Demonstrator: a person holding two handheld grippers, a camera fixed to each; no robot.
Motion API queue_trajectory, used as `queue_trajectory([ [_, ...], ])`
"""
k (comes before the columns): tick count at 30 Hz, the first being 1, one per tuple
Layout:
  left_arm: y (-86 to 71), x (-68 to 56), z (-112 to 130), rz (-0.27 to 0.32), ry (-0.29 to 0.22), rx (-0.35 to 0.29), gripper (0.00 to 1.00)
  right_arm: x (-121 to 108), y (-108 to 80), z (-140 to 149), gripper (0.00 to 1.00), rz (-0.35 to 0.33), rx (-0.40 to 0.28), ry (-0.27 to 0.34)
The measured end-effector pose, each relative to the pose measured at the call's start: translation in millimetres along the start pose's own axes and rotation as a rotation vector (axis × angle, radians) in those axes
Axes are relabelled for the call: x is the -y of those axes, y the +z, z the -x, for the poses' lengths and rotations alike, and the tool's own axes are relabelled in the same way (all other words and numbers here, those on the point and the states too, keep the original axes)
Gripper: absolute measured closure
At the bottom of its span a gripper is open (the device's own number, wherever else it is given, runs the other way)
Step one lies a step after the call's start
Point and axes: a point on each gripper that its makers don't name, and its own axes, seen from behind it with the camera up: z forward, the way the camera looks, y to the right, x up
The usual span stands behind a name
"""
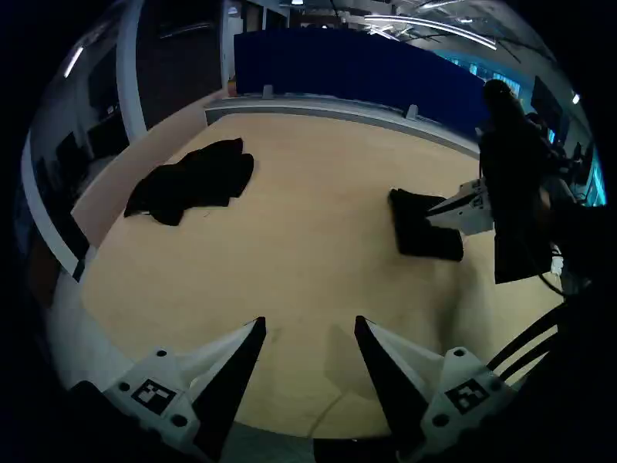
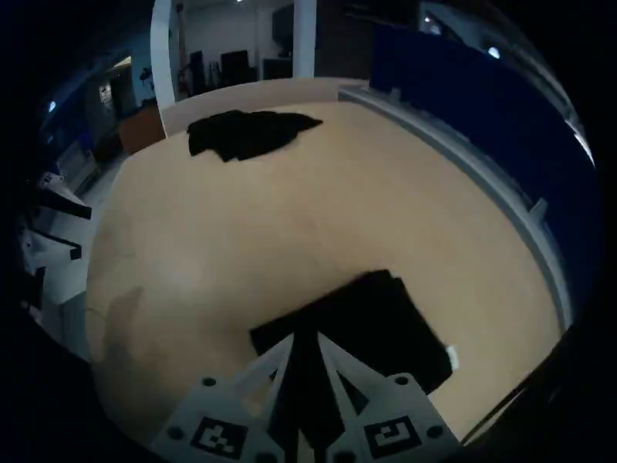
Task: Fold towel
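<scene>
A folded black towel (image 1: 423, 230), a neat dark rectangle, lies on a broad light wooden table (image 1: 324, 177) as a person works over it with two white two-finger grippers. In the left gripper view the right gripper (image 1: 433, 214) reaches in from the side, its pale fingers pointing at the folded towel's edge and its tips on or just above the cloth.

In the right gripper view, the right gripper (image 2: 306, 337) has its fingers drawn close together directly over the folded black towel (image 2: 382, 320). Only a narrow dark strip shows between them. With black pads against black cloth, it cannot be told whether they pinch the fabric or merely rest on it. A small white tag (image 2: 453, 356) sticks out at one edge of the folded towel.

The left gripper (image 1: 308, 324) hangs well apart from the folded towel, above bare wood at the table's near edge. Its two fingers are spread wide, with nothing between them.

A second black towel (image 1: 193, 181), loose and crumpled in a heap, lies well away from the folded towel, towards the table's far corner. The right gripper view shows that crumpled towel (image 2: 247, 133) across an open stretch of the table (image 2: 308, 208). Beyond the folded towel, a long dark blue partition (image 1: 355, 65) runs along the table's far edge.
</scene>
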Motion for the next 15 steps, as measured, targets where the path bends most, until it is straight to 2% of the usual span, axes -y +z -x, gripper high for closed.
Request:
queue_trajectory([
  [2, 0.1, -0.4, 1, 0.002, -0.004, 0.0, 0.15, 7, 9.2, 9, 0.94, -0.014, 0.024, 0.012],
  [5, 1.2, 0.1, 2, 0.001, -0.001, 0.001, 0.15, 9, 12.7, 14, 0.94, -0.016, 0.03, 0.022],
  [15, 7.6, -0.2, 1, 0.008, 0.005, 0.004, 0.15, 5, 1.7, 4, 0.89, -0.026, -0.007, 0.06],
])
